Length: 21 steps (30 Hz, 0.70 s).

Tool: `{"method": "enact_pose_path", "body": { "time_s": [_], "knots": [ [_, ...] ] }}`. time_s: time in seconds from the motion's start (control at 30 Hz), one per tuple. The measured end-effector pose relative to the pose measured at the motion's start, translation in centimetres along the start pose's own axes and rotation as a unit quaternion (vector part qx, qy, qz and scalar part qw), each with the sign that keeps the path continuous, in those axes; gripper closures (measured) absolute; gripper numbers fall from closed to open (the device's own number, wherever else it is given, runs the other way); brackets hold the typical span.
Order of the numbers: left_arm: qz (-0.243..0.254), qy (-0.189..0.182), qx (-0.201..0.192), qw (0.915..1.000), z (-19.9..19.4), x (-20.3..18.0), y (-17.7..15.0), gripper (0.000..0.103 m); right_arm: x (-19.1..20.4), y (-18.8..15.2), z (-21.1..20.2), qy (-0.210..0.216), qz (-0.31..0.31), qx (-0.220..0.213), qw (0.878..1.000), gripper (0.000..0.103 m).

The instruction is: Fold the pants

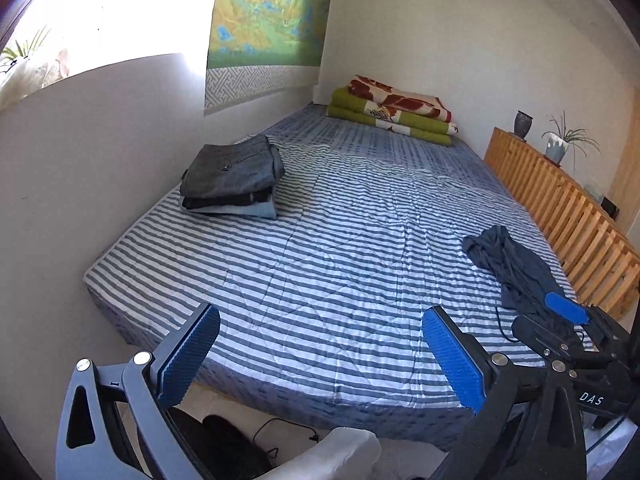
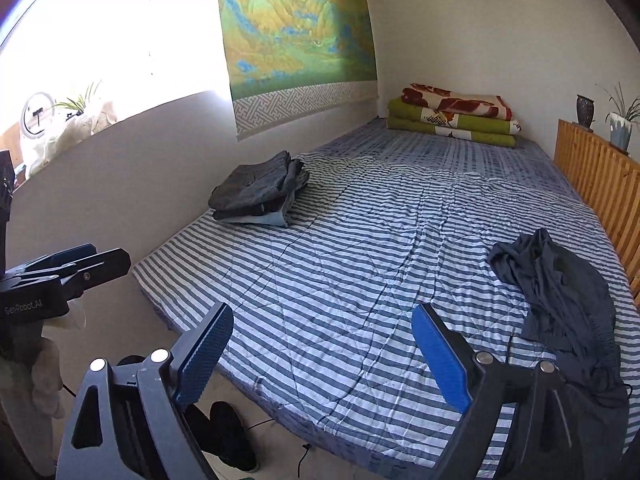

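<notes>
A crumpled pair of dark blue pants (image 1: 516,268) (image 2: 560,292) lies loose on the striped bed, near its right side by the wooden rail. A stack of folded pants (image 1: 236,176) (image 2: 260,192) sits by the left wall, a grey pair on top. My left gripper (image 1: 322,312) hangs over the bed's near edge, open, with nothing between its blue pads. My right gripper (image 2: 323,312) is open too and empty, with the crumpled pants just right of its right finger. Each gripper shows at the edge of the other's view, the right gripper (image 1: 548,316) over the pants' near end and the left gripper (image 2: 108,256) off the bed.
The striped bed cover (image 1: 340,240) (image 2: 360,248) is wide and bare in the middle. Folded blankets (image 1: 396,110) (image 2: 456,118) lie at the far end. A wooden rail (image 1: 560,200) (image 2: 600,184) with a potted plant runs along the right. Dark shoes (image 2: 228,432) and a cable lie on the floor.
</notes>
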<state>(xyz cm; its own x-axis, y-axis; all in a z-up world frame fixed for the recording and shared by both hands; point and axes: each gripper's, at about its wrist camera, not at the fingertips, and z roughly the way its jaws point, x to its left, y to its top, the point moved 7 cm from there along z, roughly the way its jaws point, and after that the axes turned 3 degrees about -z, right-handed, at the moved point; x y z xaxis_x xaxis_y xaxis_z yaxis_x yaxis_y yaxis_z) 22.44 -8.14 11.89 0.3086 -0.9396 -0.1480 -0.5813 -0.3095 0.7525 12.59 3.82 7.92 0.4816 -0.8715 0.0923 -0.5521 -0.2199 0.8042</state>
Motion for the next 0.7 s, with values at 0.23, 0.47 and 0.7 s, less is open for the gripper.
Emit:
{"method": "enact_pose_path", "body": {
  "time_s": [0.23,0.47,0.7],
  "knots": [
    [-0.01,0.004,0.016,0.9998,1.8,1.5,-0.3,0.0,-0.6,-0.6,0.8,-0.013,0.02,0.014,1.0,0.015],
    [-0.019,0.012,0.044,0.9988,4.6,2.7,-1.3,0.0,-0.8,-0.6,2.1,-0.029,0.001,0.027,0.999,0.015],
    [-0.026,0.014,0.047,0.9985,6.3,2.9,-0.8,0.0,-1.9,-0.3,3.2,-0.034,0.015,0.037,0.999,0.015]
  ]
}}
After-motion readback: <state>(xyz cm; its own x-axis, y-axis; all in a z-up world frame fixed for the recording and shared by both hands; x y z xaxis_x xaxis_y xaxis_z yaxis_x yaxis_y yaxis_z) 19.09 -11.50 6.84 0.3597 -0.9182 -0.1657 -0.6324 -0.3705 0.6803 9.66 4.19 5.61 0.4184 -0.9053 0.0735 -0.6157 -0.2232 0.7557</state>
